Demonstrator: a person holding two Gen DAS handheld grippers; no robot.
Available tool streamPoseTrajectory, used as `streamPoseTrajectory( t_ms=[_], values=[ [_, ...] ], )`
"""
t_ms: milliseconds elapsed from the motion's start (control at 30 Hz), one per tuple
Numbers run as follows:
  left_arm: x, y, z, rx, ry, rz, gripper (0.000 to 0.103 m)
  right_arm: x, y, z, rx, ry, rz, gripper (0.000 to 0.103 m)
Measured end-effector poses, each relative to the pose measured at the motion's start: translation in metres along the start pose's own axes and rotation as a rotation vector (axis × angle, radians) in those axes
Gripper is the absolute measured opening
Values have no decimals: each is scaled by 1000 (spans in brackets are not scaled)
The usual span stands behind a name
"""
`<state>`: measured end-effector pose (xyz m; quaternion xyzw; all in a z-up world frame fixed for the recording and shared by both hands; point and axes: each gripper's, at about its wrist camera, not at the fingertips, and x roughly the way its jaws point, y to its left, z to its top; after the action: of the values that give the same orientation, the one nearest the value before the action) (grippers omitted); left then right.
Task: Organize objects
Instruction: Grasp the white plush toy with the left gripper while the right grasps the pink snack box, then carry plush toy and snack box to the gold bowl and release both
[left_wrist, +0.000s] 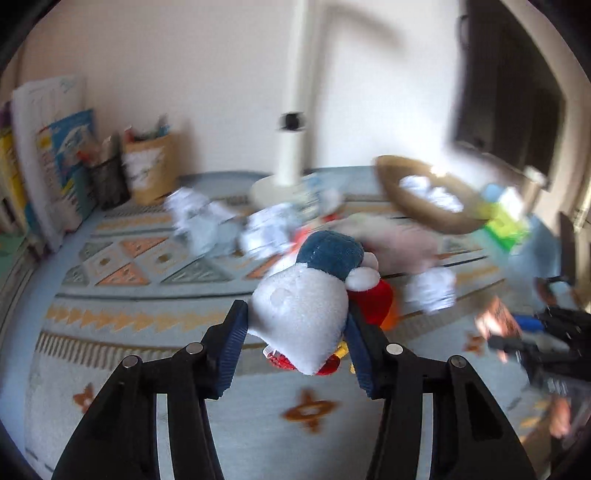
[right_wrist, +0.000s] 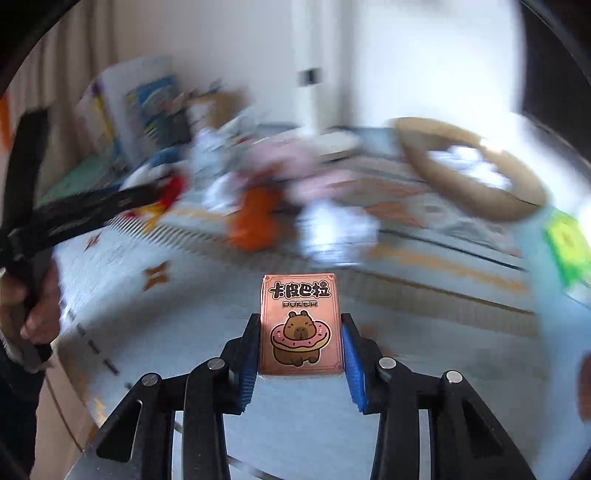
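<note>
Two grippers each clamp something above the patterned rug (left_wrist: 122, 295): the left gripper (left_wrist: 297, 341) squeezes a white-and-blue plush toy (left_wrist: 306, 302) with red parts between its blue pads, and the right gripper (right_wrist: 300, 356) is clenched on the sides of a pink poker card box (right_wrist: 300, 325) printed with a capybara in a doughnut. Beyond them crumpled paper (left_wrist: 207, 221), an orange toy (right_wrist: 255, 218) and a pink plush (left_wrist: 399, 243) lie scattered on the rug; farther right a round woven basket (left_wrist: 424, 210) holds white paper, while books (left_wrist: 62, 158) lean against the far wall
</note>
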<state>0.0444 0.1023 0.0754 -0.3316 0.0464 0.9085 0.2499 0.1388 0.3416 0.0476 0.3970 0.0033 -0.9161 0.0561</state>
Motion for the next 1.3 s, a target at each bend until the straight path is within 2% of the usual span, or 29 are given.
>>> streamPoseTrajectory(
  t_ms=[100, 200, 267, 367, 533, 767, 800, 867, 900, 933, 1033, 1167, 1300],
  values=[
    [-10, -37, 23, 62, -38, -47, 49, -21, -39, 11, 70, -47, -87, 39],
    [-13, -75, 63, 89, -82, -106, 49, -44, -75, 32, 144, -112, -130, 39],
    [-6, -94, 90, 64, -98, -138, 49, -58, -93, 49, 190, -154, -150, 39],
    [15, -117, 123, 14, -88, -144, 49, -78, -124, 70, 271, -220, -161, 39],
    [49, -147, 155, -40, -76, -142, 49, -86, -163, 108, 362, -281, -171, 39],
    [96, -159, 172, -64, -57, -83, 51, -53, -187, 142, 417, -263, -186, 40],
    [106, -159, 174, -64, -50, -77, 56, -41, -191, 148, 426, -250, -185, 40],
    [124, -160, 175, -58, -26, -61, 73, -16, -198, 156, 413, -193, -164, 43],
    [131, -159, 174, -58, -18, -52, 78, -6, -199, 158, 412, -159, -160, 44],
    [133, -157, 173, -62, -11, -58, 78, 5, -203, 159, 417, -121, -164, 44],
    [121, -148, 169, -81, -13, -86, 78, 7, -201, 153, 403, -97, -165, 44],
    [71, -128, 156, -112, -76, -153, 78, -12, -183, 140, 370, -124, -159, 45],
    [11, -109, 139, -84, -147, -104, 79, -34, -144, 128, 292, -145, -110, 46]
  ],
)
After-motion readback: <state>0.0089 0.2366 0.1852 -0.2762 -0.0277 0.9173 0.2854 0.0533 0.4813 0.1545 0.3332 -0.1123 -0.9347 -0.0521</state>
